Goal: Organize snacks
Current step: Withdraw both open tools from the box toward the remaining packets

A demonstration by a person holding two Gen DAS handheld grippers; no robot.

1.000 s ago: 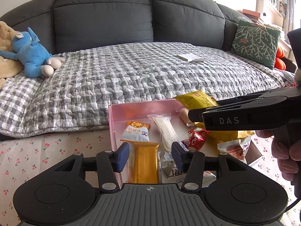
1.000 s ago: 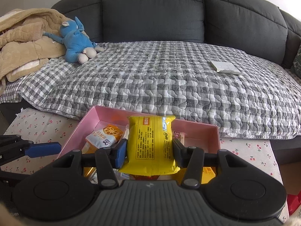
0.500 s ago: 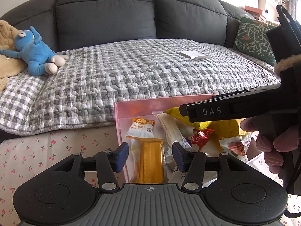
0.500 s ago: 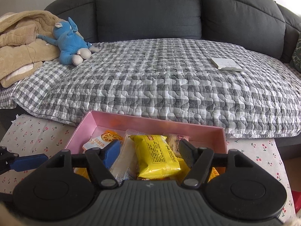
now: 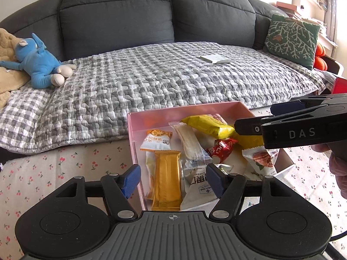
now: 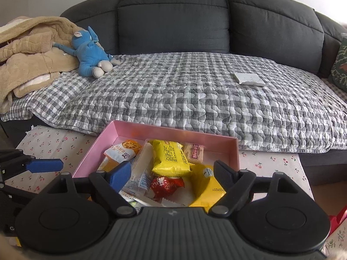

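A pink box (image 5: 134, 134) (image 6: 95, 149) on the cherry-print cloth holds several snack packets. Among them are a yellow packet (image 5: 208, 125) (image 6: 170, 158), an orange bar (image 5: 167, 179), a red candy (image 5: 221, 149) (image 6: 166, 185) and a white-orange packet (image 6: 122, 151). My right gripper (image 6: 171, 172) (image 5: 260, 118) hovers over the box's near right side. Its jaws are opening and grip nothing; the yellow packet lies loose below. My left gripper (image 5: 172, 181) is above the box's near left corner, jaws opening, with the orange bar lying below them, untouched. Its blue pad (image 6: 45, 164) shows at the left.
Behind the box a dark sofa carries a grey checked quilt (image 5: 173, 80). On it lie a blue plush toy (image 5: 41, 65), a beige blanket (image 6: 28, 54), a white booklet (image 6: 249, 79) and a green cushion (image 5: 290, 36). A red object (image 5: 339, 84) sits at the right.
The right gripper let go of the yellow packet, which now lies in the box, and drew back with wider jaws. The left gripper's jaws also spread wider.
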